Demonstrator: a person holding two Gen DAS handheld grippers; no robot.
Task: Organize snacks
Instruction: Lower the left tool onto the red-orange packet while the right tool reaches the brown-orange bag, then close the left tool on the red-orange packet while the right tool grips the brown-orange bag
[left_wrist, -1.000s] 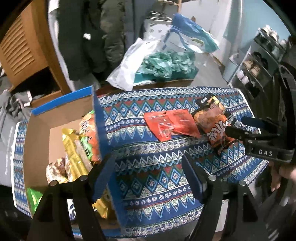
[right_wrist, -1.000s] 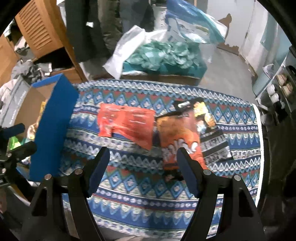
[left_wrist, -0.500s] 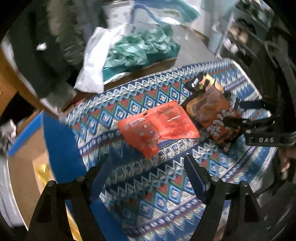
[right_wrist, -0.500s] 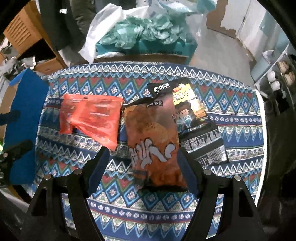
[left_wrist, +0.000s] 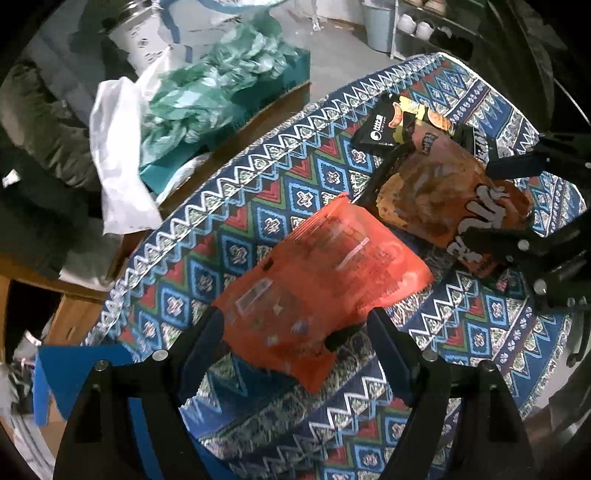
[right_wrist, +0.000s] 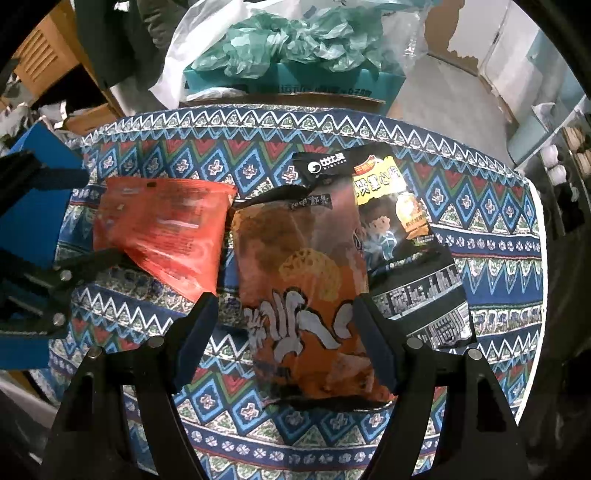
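Bare tablecloth (right_wrist: 491, 236) is left at three o'clock; both grippers are spread wide, the left gripper (left_wrist: 295, 345) astride the red packet (left_wrist: 321, 284), the right gripper (right_wrist: 286, 332) astride the orange bag (right_wrist: 306, 295).

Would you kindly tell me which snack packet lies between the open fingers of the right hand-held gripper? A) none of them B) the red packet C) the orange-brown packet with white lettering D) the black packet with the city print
C: in the right wrist view the right hand-held gripper straddles the orange-brown packet, while the red packet lies beside it under the left hand-held gripper.
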